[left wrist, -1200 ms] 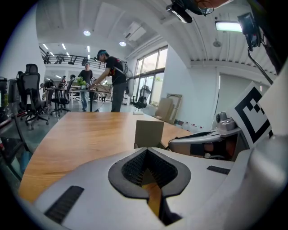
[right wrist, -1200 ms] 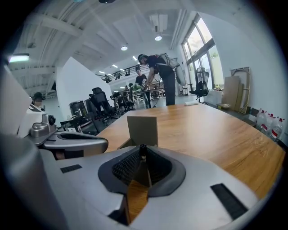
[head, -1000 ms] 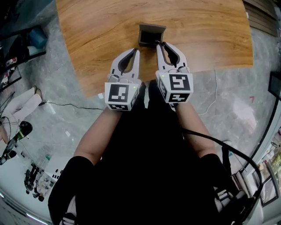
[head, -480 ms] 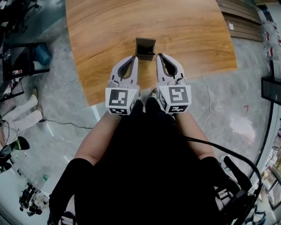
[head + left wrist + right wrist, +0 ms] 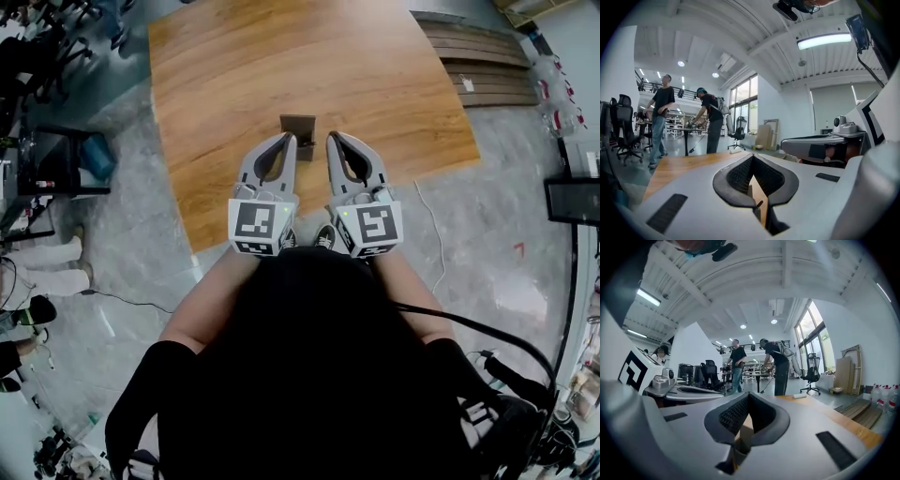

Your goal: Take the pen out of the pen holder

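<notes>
While closed, left gripper [image 5: 287, 140] and right gripper [image 5: 333, 139] face pen holder [image 5: 299, 123].

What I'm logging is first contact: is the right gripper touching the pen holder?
Apart. The head view shows a strip of bare wooden table between the pen holder and the shut tips of the right gripper.

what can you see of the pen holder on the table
The dark brown square pen holder stands upright on the brown wooden table, near its front edge. It looks like an open-topped box with thin walls and a dark inside; no pen can be made out. The left tongs and right tongs point at it, tips close; contact is unclear.
</notes>
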The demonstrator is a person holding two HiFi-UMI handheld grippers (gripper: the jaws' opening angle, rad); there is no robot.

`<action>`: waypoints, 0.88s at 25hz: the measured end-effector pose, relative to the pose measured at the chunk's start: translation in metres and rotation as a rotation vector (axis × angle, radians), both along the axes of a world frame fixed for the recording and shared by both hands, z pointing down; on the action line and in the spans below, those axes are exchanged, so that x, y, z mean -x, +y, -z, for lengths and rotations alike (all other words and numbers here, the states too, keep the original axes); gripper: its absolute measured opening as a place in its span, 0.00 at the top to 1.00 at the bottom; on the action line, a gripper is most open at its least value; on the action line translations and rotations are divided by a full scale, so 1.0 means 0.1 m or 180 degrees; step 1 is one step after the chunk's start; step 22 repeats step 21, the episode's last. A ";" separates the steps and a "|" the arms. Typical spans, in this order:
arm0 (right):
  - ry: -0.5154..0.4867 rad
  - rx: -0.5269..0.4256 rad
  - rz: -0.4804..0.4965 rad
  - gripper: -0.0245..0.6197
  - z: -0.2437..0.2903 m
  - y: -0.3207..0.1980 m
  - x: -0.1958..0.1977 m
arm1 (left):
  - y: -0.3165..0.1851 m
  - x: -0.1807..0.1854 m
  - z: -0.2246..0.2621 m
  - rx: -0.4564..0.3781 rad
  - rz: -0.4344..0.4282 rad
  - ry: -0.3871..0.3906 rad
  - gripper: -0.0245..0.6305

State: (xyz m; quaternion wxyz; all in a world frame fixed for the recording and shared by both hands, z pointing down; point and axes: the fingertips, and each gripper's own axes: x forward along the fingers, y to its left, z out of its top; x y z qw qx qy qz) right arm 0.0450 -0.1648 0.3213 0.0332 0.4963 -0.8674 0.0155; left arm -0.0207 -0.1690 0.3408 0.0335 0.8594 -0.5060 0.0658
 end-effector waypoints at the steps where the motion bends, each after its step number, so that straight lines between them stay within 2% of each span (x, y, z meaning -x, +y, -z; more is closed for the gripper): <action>1: -0.0010 -0.0012 -0.0015 0.94 0.03 0.00 -0.01 | 0.00 -0.02 0.03 -0.0019 -0.0007 0.0007 0.96; 10: 0.0054 -0.0088 0.0002 0.94 0.12 0.01 0.01 | 0.02 -0.07 0.14 -0.0110 -0.0001 0.0035 0.96; 22: 0.0040 -0.0080 0.0020 0.94 0.14 0.02 0.06 | 0.06 -0.03 0.14 -0.0086 0.0014 0.0029 0.96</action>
